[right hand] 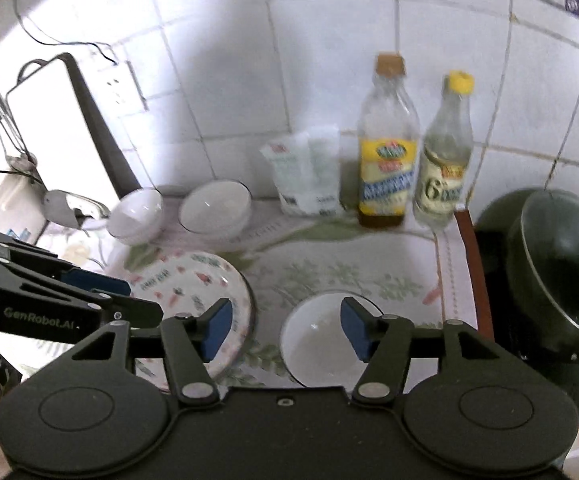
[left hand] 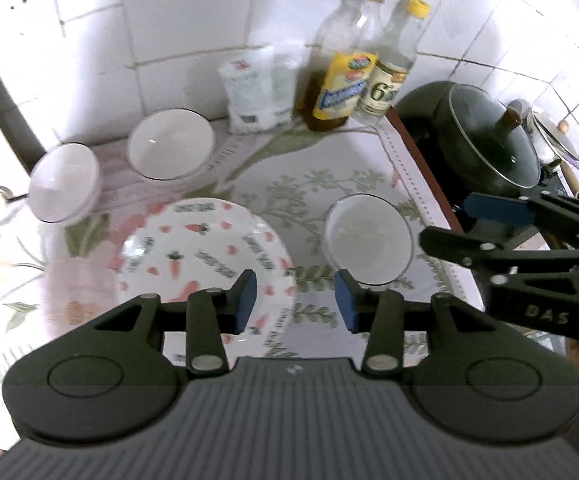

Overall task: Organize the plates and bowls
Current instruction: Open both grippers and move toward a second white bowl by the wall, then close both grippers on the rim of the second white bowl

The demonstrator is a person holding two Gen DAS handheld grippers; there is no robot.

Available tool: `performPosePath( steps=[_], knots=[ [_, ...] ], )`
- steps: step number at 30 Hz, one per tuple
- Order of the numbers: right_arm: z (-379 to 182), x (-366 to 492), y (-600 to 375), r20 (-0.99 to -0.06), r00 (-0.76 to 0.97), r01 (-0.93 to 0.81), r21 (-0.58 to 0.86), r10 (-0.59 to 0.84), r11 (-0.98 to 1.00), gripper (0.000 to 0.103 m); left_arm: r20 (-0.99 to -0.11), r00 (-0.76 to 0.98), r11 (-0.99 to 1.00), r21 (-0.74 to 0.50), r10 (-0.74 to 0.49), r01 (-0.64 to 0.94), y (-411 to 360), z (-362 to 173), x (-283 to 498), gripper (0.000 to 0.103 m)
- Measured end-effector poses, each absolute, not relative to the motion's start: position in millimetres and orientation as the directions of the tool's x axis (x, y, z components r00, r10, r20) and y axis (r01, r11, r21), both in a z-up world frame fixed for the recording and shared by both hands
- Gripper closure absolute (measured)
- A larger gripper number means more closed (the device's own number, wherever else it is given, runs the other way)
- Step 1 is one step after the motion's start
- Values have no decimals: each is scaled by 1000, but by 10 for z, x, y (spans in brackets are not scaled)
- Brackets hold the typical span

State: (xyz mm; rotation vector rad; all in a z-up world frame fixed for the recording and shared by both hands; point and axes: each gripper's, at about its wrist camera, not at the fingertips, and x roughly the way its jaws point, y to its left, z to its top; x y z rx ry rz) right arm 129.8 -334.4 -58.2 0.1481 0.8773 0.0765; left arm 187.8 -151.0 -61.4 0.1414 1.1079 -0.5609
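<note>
A carrot-patterned plate (left hand: 205, 248) lies on the floral cloth, also in the right wrist view (right hand: 193, 284). A white bowl (left hand: 369, 238) sits right of it, also in the right wrist view (right hand: 321, 344). Two more white bowls (left hand: 171, 144) (left hand: 63, 182) stand at the back left, also in the right wrist view (right hand: 215, 210) (right hand: 137, 214). My left gripper (left hand: 295, 300) is open and empty above the plate's right rim. My right gripper (right hand: 287, 330) is open and empty over the near bowl's left rim; it also shows in the left wrist view (left hand: 445, 222).
Two bottles (left hand: 347, 60) (left hand: 393, 64) and a white packet (left hand: 257, 88) stand against the tiled wall. A dark pot with a glass lid (left hand: 489, 140) sits on the stove at right. A tilted white board (right hand: 57, 120) and utensils are at left.
</note>
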Motion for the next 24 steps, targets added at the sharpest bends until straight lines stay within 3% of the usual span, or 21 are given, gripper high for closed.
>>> performPosePath(
  steps=[6, 15, 24],
  knots=[
    [-473, 1388, -3062, -726, 672, -23, 178, 147, 984, 37, -825, 349, 835, -241, -445, 494, -1185, -546, 2027, 56],
    [-689, 1753, -2716, -713, 678, 14, 255, 178, 967, 37, -818, 430, 856, -135, -381, 500, -936, -693, 2381, 56],
    [-936, 2108, -2448, -702, 698, 47, 240, 140, 970, 37, -804, 438, 851, -152, -403, 503, -729, -920, 2822, 55]
  ],
)
